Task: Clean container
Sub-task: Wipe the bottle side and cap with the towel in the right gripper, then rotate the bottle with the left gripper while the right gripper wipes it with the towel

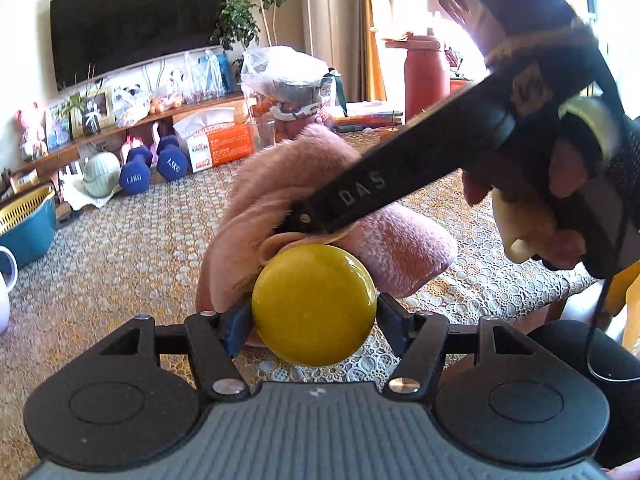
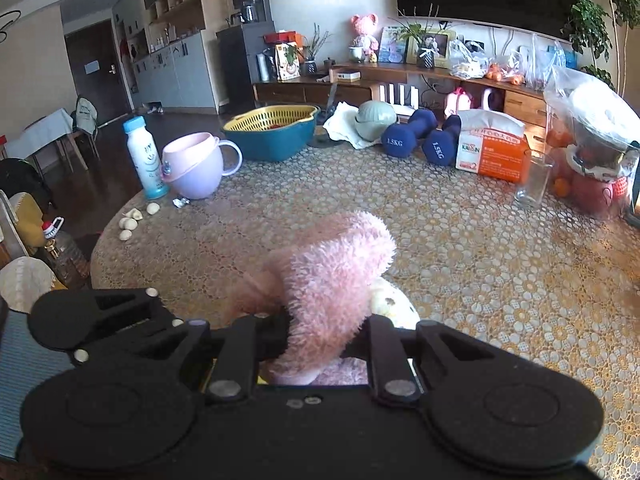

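Left claw [image 1: 314,320]: clenched on the round glossy yellow container [image 1: 314,304], held above the lace-covered bench [image 1: 120,248].
Right claw [image 2: 308,344]: grasping the fluffy pink cloth [image 2: 332,280] — pressed against the container.
Technique: brace the container firmly — sweep cloth around every side.

Both wrist cameras sit right behind their own fingers, tilted down and very close on the pink cloth [image 1: 320,208] [image 2: 336,280], each facing past it toward the blue dumbbells [image 1: 154,168] [image 2: 420,140] and the TV wall beyond, shared across both views.
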Demonstrator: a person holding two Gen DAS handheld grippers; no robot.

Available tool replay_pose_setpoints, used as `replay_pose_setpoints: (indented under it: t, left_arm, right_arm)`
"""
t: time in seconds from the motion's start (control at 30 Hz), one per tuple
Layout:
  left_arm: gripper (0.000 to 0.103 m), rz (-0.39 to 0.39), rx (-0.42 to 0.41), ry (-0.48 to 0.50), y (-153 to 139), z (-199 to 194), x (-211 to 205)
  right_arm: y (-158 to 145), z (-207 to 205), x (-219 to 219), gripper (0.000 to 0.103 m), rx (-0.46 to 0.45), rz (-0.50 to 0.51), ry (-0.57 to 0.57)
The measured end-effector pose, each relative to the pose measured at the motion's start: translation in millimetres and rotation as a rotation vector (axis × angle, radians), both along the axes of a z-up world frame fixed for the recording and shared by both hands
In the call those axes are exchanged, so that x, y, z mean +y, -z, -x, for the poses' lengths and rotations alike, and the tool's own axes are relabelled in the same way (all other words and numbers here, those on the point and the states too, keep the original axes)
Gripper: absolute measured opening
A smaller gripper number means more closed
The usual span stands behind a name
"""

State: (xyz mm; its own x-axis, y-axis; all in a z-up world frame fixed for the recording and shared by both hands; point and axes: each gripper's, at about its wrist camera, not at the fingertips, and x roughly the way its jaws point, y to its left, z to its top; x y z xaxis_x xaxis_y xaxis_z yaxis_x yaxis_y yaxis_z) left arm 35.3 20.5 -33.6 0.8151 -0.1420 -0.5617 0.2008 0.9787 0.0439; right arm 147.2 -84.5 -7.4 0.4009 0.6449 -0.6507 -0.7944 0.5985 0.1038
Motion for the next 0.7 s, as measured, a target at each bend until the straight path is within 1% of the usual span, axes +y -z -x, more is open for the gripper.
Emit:
replay_pose_setpoints:
  t: [0.1,0.2,0.3,0.4,0.47,0.57,0.63,0.7]
  left_arm:
    - [0.065,0.048,0.028,-0.007,2,2,8]
    - [0.065,0.066,0.048,-0.006,5,6,12]
    - [0.065,0.075,0.084,-0.008,14,10,15]
    - [0.065,0.070,0.115,-0.016,22,13,18]
    - [0.065,0.073,0.123,-0.018,25,13,19]
    - [0.065,0.071,0.125,-0.020,27,14,20]
    - [0.065,0.066,0.131,-0.022,28,14,20]
    - [0.065,0.061,0.130,-0.019,28,16,19]
  right_arm:
    - [11,-6,-8,0.016,0.014,0.033,0.030]
    - [15,-8,-24,0.016,0.042,0.013,0.058]
    - [16,-3,-35,0.016,0.021,0.042,0.081]
    - [5,1,-42,0.016,-0.014,0.043,0.101]
    - [-9,6,-41,0.016,-0.039,0.019,0.082]
    - [-29,16,-30,0.016,-0.068,-0.022,0.016]
    - [-34,23,-16,0.016,-0.075,-0.027,-0.037]
    - [-29,29,-2,0.016,-0.069,-0.008,-0.084]
